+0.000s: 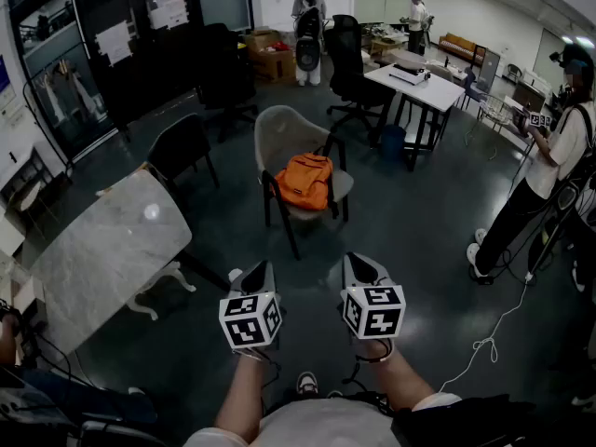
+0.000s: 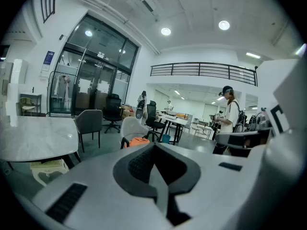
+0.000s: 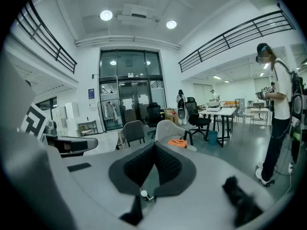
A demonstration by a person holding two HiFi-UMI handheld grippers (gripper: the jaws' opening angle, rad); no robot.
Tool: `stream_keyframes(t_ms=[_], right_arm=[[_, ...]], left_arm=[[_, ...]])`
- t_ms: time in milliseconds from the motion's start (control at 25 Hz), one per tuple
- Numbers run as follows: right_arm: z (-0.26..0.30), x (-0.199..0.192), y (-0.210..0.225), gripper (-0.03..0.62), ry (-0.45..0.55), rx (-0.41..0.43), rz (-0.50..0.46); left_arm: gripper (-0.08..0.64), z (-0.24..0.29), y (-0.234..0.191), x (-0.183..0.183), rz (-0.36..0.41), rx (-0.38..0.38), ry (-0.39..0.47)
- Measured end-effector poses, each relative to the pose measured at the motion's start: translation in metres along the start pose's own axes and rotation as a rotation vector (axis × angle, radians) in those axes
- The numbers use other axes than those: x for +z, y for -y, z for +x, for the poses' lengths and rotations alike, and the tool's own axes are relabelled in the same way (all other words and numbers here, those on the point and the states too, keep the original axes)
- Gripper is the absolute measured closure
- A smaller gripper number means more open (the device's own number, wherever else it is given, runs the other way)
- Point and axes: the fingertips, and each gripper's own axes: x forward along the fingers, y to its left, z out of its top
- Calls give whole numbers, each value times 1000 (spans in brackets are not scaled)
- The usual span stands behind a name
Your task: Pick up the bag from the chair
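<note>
An orange bag (image 1: pixel 304 181) lies on the seat of a beige chair (image 1: pixel 285 133) in the middle of the room, a few steps ahead of me. My left gripper (image 1: pixel 261 266) and right gripper (image 1: pixel 357 259) are held side by side low in the head view, both pointing at the chair and well short of it. Each is shut with nothing in it. In the left gripper view the bag (image 2: pixel 140 140) peeks just above the closed left gripper (image 2: pixel 154 147). In the right gripper view the bag (image 3: pixel 178 142) sits past the right gripper (image 3: pixel 155 145).
A marble-topped table (image 1: pixel 112 250) stands at my left with a dark chair (image 1: pixel 182 147) behind it. A white desk (image 1: pixel 424 84) and black office chair (image 1: pixel 349 59) are beyond the beige chair. A person (image 1: pixel 545 175) stands at right; a white cable (image 1: pixel 484 347) lies on the floor.
</note>
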Motion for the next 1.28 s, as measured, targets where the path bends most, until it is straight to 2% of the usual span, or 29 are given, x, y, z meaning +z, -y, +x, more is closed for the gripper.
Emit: stream_keyframes(t_ms=[400, 680, 840, 1280], right_arm=[[22, 9, -3, 560, 1, -6, -13], [43, 12, -8, 558, 13, -11, 32], [49, 7, -2, 558, -7, -38, 34], [84, -1, 28, 558, -41, -75, 65]], left_arm=[[548, 20, -17, 7, -1, -6, -10], [548, 39, -34, 15, 0, -24, 3], [548, 50, -39, 16, -27, -34, 2], [548, 94, -30, 4, -22, -73, -47]])
